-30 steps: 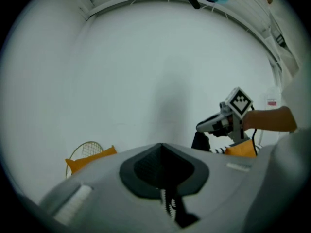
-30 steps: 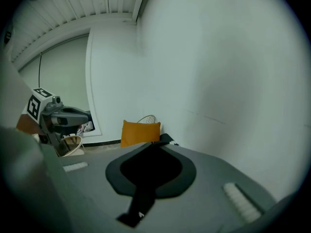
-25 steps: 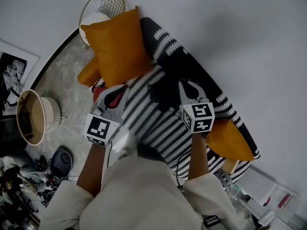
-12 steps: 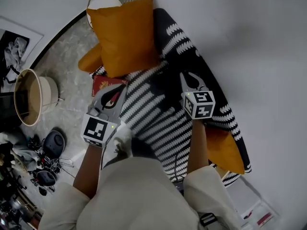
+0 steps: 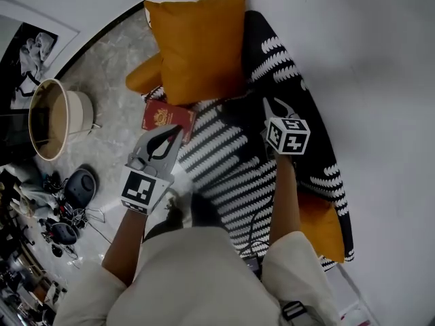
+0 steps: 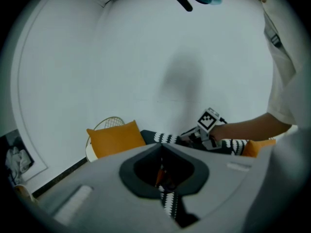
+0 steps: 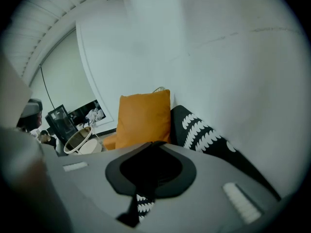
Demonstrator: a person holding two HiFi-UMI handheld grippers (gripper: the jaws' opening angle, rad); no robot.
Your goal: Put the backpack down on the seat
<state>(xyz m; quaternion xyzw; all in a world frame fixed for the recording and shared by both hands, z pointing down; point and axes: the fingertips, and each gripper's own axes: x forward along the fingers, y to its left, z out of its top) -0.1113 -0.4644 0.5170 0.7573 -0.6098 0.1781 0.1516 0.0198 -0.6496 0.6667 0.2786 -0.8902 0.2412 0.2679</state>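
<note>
The seat runs along the wall under a black-and-white patterned cover. A large orange cushion stands at its far end and a second orange cushion lies at its near end.

The left hand-held gripper hangs over the seat's floor-side edge with its jaws closed tip to tip and nothing clearly caught between them. Just beyond its tips a red booklet lies on that edge, beside the large cushion.

The right hand-held gripper is over the wall-side edge of the seat, jaws likewise closed and empty.

The only thing that could be the backpack is a dark bulk at the seat's near edge, between the two forearms and close against the person's body. Neither gripper holds it, and I cannot tell its exact form.
</note>
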